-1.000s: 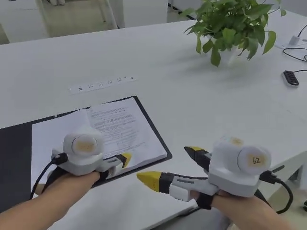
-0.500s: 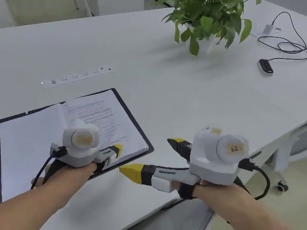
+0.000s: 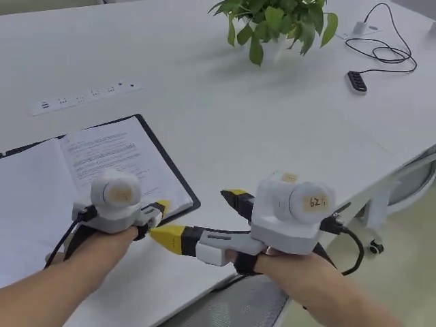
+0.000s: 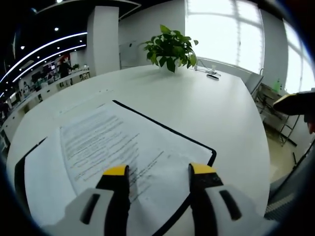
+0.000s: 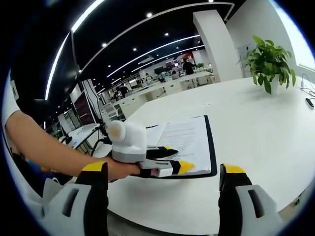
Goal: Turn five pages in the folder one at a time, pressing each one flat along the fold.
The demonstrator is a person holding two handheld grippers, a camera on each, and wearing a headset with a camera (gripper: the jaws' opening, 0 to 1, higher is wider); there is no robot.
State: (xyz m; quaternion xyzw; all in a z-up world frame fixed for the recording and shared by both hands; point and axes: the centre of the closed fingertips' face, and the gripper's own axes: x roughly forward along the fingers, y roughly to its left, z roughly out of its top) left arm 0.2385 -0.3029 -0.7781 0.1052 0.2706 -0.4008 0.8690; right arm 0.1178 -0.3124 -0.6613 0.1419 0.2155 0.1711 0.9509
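Change since earlier frame: the headset camera has swung, so the folder (image 3: 176,170) and the potted plant (image 3: 272,24) sit further left in the head view. Measured against the folder, the left gripper (image 4: 159,169) has edged a little toward the near right corner. The right gripper (image 5: 163,167) keeps its station off that corner.
Left jaws: apart, with nothing between them. The yellow tips are poised over the lower part of the printed page (image 4: 113,142); whether they touch the paper cannot be told.
Right jaws: spread wide and empty. They point across toward the left gripper, with one yellow tip just beside the left gripper's tips in the head view.
Hands: the left hand (image 3: 102,248) and the right hand (image 3: 293,262) each hold a white gripper body from behind.
Right gripper position: over the front edge of the table (image 3: 272,136), to the right of the folder and clear of it.
Folder: lies open and flat on the table near its front edge. The cover is black, with the printed page on the right and a blank white page (image 3: 27,191) on the left.
Surroundings: a socket strip (image 3: 82,97) is set in the table beyond the folder. The potted plant stands at the far side. A small black device (image 3: 356,82) with a cable lies far right, well apart from the folder.
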